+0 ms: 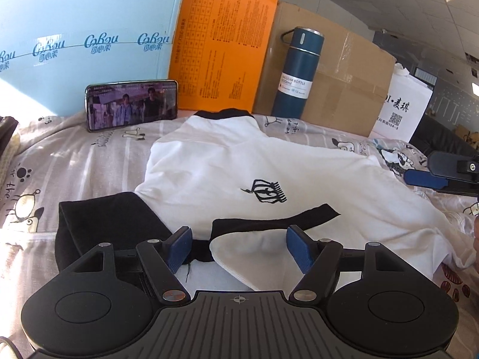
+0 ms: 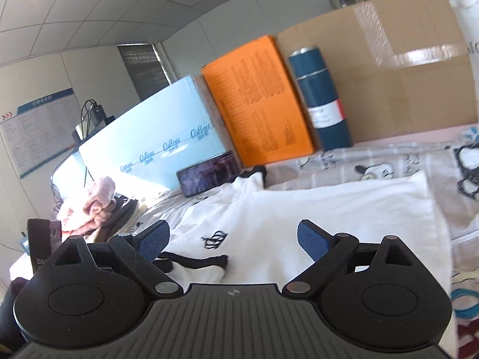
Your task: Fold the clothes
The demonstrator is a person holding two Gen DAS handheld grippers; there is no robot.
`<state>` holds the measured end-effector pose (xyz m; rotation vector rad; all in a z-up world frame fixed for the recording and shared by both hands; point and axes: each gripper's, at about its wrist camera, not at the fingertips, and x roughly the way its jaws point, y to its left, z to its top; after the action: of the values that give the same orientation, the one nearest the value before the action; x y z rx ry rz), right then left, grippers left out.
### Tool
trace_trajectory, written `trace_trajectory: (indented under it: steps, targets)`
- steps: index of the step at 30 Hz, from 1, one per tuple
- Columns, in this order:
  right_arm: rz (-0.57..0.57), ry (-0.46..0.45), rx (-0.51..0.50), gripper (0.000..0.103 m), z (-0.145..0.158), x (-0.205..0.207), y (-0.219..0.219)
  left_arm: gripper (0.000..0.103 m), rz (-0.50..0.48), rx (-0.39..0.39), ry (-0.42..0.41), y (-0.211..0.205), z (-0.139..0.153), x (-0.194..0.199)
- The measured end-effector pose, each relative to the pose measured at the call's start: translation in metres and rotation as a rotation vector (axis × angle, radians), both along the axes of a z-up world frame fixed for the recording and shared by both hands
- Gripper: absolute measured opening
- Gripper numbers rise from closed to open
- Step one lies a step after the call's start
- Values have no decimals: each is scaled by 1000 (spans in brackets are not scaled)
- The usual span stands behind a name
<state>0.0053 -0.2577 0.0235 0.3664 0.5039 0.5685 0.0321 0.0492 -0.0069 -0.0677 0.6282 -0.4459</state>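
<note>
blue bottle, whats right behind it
Behind the blue bottle stands a taped brown cardboard box, with an orange box to its left. The bottle covers part of the cardboard.

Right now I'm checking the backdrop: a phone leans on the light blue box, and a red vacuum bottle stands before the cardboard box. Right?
Not quite: the vacuum bottle is dark blue, as the left wrist view shows. The phone does lean on the light blue box, and the bottle stands before the cardboard box.

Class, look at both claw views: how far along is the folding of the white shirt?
Early to midway. Done: the white shirt lies on the printed sheet with its near edge turned over. In hand: nothing; the left claw and right claw are open above it. Left: the black sleeve still sticks out and no compact fold exists.
</note>
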Motion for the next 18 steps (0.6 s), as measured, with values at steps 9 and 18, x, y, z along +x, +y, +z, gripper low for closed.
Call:
trace_trajectory:
  steps: [9, 18]
  targets:
    - [12, 215, -94, 49, -48, 46, 65, 21, -113, 56, -52, -14, -4, -7]
    - [117, 138, 79, 11, -38, 14, 52, 9, -151, 1, -251, -18, 22, -56]
